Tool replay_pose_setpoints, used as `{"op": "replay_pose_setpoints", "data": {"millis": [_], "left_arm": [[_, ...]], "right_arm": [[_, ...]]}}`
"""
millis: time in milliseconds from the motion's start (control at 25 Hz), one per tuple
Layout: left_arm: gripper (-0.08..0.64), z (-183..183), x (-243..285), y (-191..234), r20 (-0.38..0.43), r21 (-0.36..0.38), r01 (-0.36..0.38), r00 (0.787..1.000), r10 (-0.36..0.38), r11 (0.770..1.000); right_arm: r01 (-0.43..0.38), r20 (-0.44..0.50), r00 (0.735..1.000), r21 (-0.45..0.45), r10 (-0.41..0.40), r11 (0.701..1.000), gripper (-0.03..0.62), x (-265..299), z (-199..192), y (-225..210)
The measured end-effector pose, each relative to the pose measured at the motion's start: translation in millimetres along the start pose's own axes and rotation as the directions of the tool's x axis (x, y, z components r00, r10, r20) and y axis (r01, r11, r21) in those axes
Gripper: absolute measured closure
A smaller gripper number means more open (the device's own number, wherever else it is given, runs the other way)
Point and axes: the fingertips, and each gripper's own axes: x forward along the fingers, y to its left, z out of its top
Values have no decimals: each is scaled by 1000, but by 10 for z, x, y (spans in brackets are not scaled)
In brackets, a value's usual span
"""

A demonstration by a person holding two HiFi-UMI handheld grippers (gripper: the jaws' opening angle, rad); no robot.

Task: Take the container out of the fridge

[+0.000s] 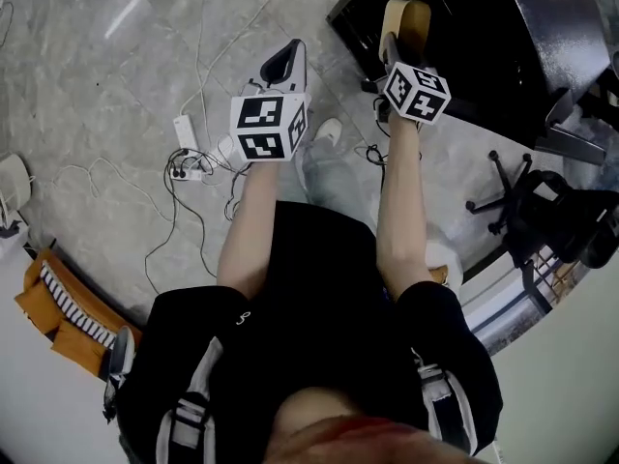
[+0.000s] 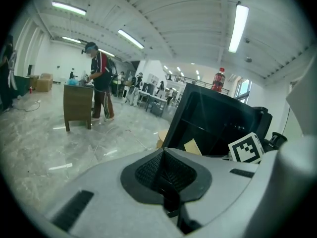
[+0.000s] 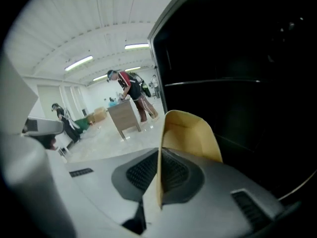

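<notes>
Just outside the black fridge (image 1: 455, 37), the right gripper (image 1: 398, 44) held the tan container (image 1: 406, 15), its jaws closed on one thin wall of it. The right gripper view showed that grip plainly: the container (image 3: 190, 133) stood upright from the right gripper (image 3: 159, 157), with its wall edge pinched between the dark ribbed pads. The fridge's (image 3: 237, 83) dark interior and shelf lines filled the side beyond it. The head view showed none of that pinch, only the container's rounded top in front of the fridge.

On the side away from the fridge, the left gripper (image 1: 283, 64) was held level with the right one, and apart from it. In its own view the left gripper (image 2: 163, 155) had its jaws pressed together with nothing between them. That view also took in the whole fridge (image 2: 213, 118), standing open, and the container (image 2: 192, 147) as a small tan shape at its lower edge, beside the right gripper's marker cube (image 2: 246, 148).

Far from the fridge, both gripper views showed a person (image 2: 99, 78) at a wooden table (image 2: 78, 105). Only the head view showed the power strip (image 1: 184, 153) and its cables on the floor.
</notes>
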Motion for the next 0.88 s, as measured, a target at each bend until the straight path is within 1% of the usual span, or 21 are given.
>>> {"op": "replay_pose_setpoints", "data": {"millis": [120, 200, 280, 360, 440, 520, 640, 760, 880], "left_arm": [[552, 291, -167, -72, 54, 29, 11, 998, -12, 1000], [552, 561, -249, -99, 107, 51, 13, 994, -19, 999], [552, 822, -342, -114, 158, 72, 13, 987, -24, 997], [552, 1038, -445, -124, 201, 86, 12, 979, -29, 996], [552, 1239, -533, -136, 245, 100, 10, 969, -34, 995], [552, 1414, -636, -152, 287, 110, 8, 957, -39, 994], [552, 1693, -779, -173, 346, 139, 4, 937, -53, 990], [552, 1892, -898, -214, 387, 165, 0, 920, -65, 986], [552, 2053, -928, -186, 415, 184, -9, 907, -69, 983]], "right_arm": [[-45, 65, 997, 94, 39, 995, 574, -322, 115, 282], [-85, 133, 989, 139, 66, 987, 574, -475, 310, 465], [-133, 216, 972, 167, 95, 977, 574, -625, 572, 643], [-183, 301, 946, 178, 123, 967, 574, -796, 852, 801], [-225, 372, 915, 147, 157, 963, 574, -954, 1137, 937], [-253, 424, 885, 93, 192, 963, 574, -1125, 1368, 1079], [-269, 483, 844, 7, 233, 963, 574, -1318, 1661, 1282], [-268, 514, 820, -45, 252, 962, 574, -1438, 1861, 1385], [-265, 544, 796, -82, 266, 961, 574, -1458, 2061, 1455]]}}
